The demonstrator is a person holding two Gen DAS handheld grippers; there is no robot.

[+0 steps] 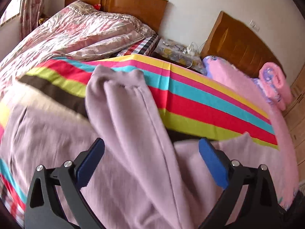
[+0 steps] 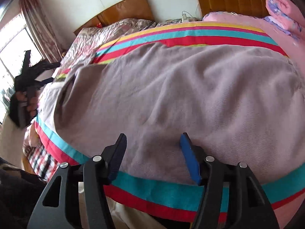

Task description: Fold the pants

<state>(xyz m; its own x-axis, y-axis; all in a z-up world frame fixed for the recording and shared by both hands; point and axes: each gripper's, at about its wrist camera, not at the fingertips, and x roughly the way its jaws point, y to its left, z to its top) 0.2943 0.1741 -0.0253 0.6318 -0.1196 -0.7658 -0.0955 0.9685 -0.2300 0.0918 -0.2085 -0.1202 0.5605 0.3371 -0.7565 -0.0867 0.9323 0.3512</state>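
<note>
Mauve knit pants lie on a striped sheet on the bed. In the left wrist view one leg runs from its cuffs at the far end down between my fingers. My left gripper is open just above the fabric, holding nothing. In the right wrist view the pants spread wide across the sheet. My right gripper is open over their near edge, empty. The left gripper shows at far left in a hand, above the pants' left end.
A pink floral quilt is heaped at the back left before a wooden headboard. A pink blanket and a rolled pink towel lie at the right. A cluttered nightstand with cables stands between the beds.
</note>
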